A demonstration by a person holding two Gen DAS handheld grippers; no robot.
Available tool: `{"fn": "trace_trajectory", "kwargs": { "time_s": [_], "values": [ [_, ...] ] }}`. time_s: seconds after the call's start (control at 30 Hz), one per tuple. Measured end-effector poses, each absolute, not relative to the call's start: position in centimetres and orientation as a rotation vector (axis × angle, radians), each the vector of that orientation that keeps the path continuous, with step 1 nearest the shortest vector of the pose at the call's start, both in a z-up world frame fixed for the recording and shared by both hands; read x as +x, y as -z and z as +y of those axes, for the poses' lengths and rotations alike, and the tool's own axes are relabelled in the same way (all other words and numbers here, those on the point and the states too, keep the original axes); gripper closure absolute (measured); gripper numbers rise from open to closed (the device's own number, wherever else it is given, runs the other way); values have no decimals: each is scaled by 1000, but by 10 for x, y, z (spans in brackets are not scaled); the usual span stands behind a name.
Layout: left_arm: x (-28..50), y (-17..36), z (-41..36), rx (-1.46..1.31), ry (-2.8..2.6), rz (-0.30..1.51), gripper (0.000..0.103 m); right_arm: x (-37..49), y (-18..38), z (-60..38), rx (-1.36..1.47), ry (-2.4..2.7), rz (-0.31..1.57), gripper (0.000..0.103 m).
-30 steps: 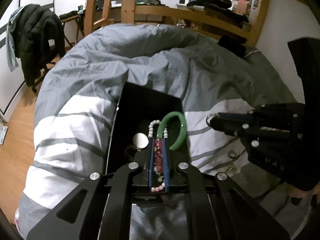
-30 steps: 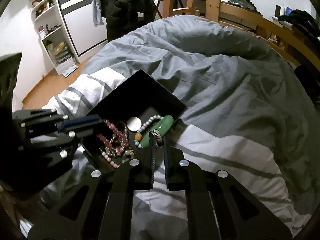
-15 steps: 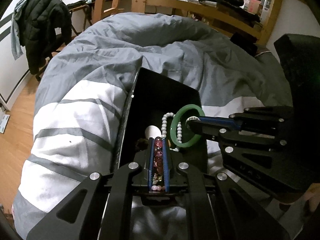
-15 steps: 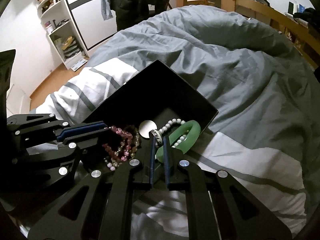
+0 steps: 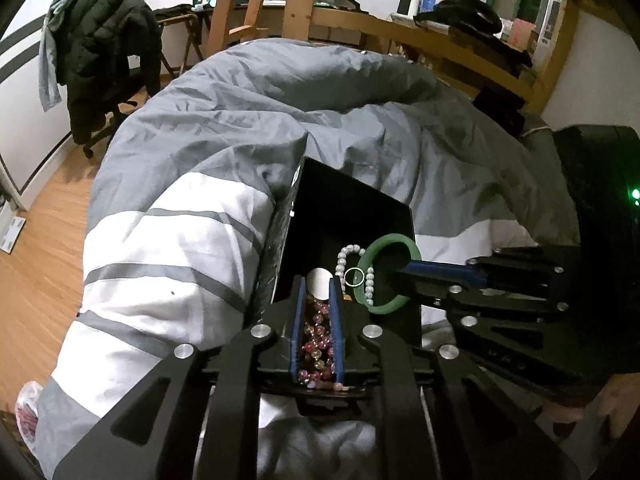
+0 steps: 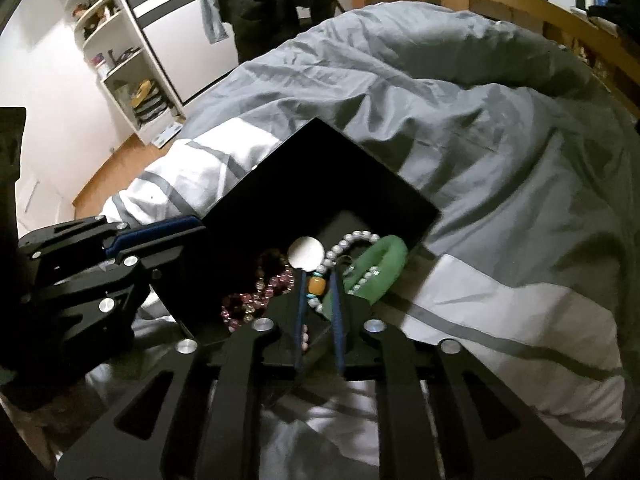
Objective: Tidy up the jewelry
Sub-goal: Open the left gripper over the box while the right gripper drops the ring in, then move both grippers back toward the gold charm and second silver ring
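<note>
A black open box [image 5: 360, 200] [image 6: 320, 168] lies on the grey and white duvet and holds jewelry. Inside lie a green bangle [image 5: 390, 274] [image 6: 380, 264], a pale bead bracelet [image 5: 344, 256] [image 6: 352, 238], a pink bead bracelet [image 5: 316, 336] [image 6: 256, 300], a small silver ring [image 5: 354, 277] and a white round disc [image 5: 319, 284] [image 6: 306, 253]. My left gripper [image 5: 318, 288] is slightly open over the pink beads at the box's near edge. My right gripper [image 6: 318, 276] is slightly open above the pale beads and bangle; it also shows in the left wrist view [image 5: 400, 276].
The duvet [image 5: 240, 120] covers the whole bed. A wooden bed frame [image 5: 400, 36] runs along the back. A chair with a black jacket [image 5: 100, 60] stands on the wooden floor at left. White shelves [image 6: 120, 60] stand at the left wall.
Both grippers' jaws have parted. The right gripper let go of the silver ring, which now lies in the box. The left gripper no longer clamps the pink beads.
</note>
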State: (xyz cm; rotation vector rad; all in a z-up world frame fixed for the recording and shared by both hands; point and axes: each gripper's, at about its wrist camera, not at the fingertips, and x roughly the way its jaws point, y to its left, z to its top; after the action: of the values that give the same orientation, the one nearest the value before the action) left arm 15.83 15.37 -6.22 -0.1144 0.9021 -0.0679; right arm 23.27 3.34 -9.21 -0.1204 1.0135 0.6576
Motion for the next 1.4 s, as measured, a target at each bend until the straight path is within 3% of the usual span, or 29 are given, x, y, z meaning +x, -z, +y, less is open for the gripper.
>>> {"fn": "trace_trajectory", "kwargs": {
  "time_s": [0.03,0.07,0.2,0.27,0.33,0.57,0.67,1.13,1.33,1.4],
  "values": [
    [157,60,152,-111,67,890,65,231,90,30,-120,-652,1012,66],
    [156,57,149,-101,68,875,56,229,87,25,-119,-646,1007,55],
    [149,49,139,-78,85,837,33,222,79,4,-106,-614,994,52],
    [148,48,133,-64,90,830,33,216,74,-9,-103,-592,986,50],
    [146,47,127,-53,97,824,23,212,71,-20,-101,-575,980,44],
    [136,44,100,-11,162,806,20,197,58,-68,-85,-501,958,41],
    [132,48,85,13,200,820,20,194,60,-89,-65,-470,971,34],
    [108,74,7,116,454,859,20,189,91,-148,-5,-417,1014,35],
    [109,105,-28,148,571,919,21,205,108,-139,-5,-507,1058,61],
    [113,117,-35,164,577,946,21,211,115,-133,-19,-542,1078,64]
  ]
}}
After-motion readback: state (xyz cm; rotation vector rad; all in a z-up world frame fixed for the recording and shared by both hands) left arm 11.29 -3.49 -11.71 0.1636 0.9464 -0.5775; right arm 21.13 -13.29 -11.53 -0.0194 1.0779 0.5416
